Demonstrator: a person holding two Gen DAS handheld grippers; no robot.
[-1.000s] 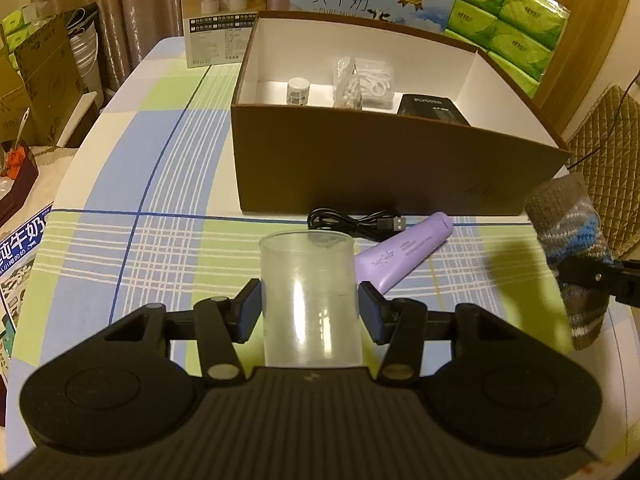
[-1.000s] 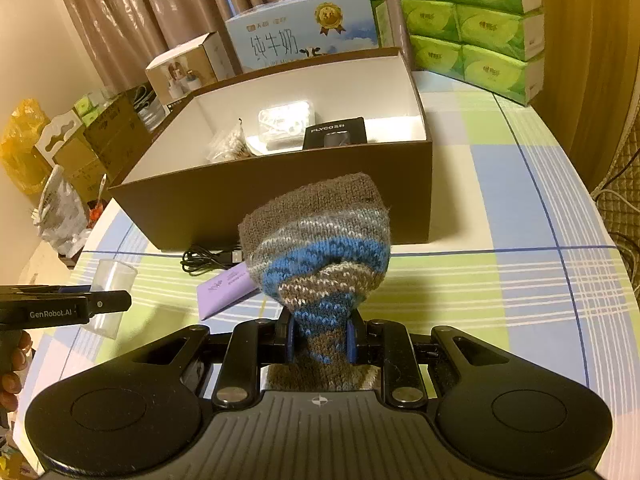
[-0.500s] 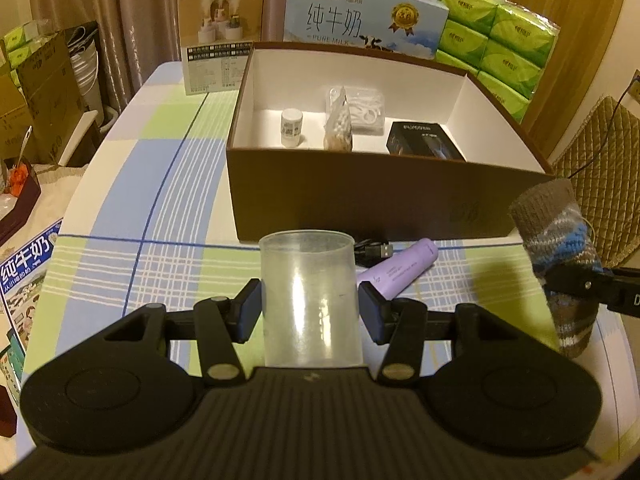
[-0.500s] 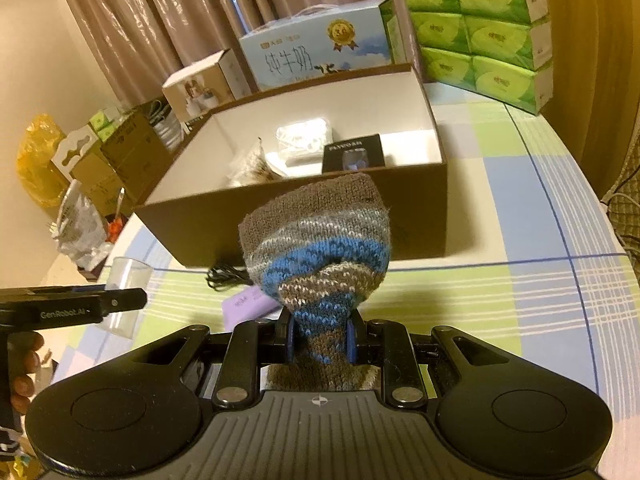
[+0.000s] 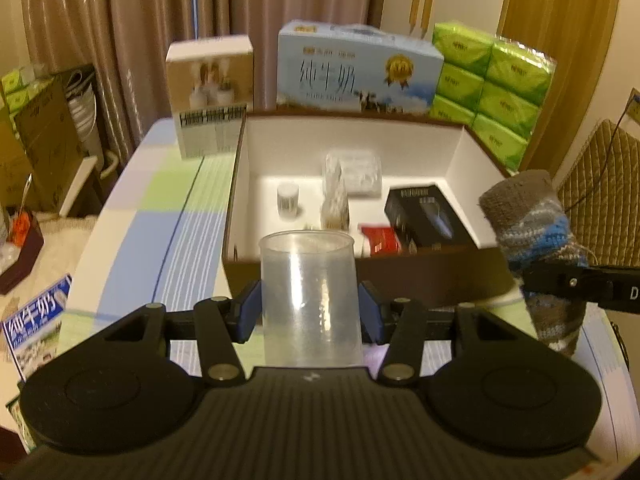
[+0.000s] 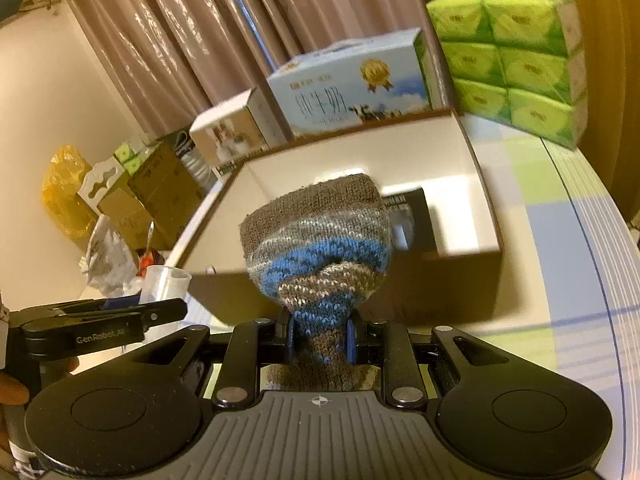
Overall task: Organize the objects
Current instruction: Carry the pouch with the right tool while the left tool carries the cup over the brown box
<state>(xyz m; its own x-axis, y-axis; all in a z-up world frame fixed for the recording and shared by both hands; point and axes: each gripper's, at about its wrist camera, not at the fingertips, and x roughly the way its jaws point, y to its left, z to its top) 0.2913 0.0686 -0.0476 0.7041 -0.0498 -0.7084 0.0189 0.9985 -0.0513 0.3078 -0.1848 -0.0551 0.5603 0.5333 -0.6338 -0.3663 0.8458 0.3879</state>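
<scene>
My left gripper is shut on a clear plastic cup, held upright above the near wall of the open brown box. My right gripper is shut on a grey and blue knitted sock, held up in front of the same box. The sock also shows at the right of the left wrist view. The cup and left gripper show at the left of the right wrist view. Inside the box lie a small white bottle, a clear bag, a black box and a red packet.
Behind the box stand a blue milk carton, a beige product box and stacked green tissue packs. The checked tablecloth lies left of the box. Cardboard boxes stand beyond the table's left edge.
Both grippers have risen and moved toward the box, so I now look down into it. The purple tube and black cable on the table have dropped out of sight.
</scene>
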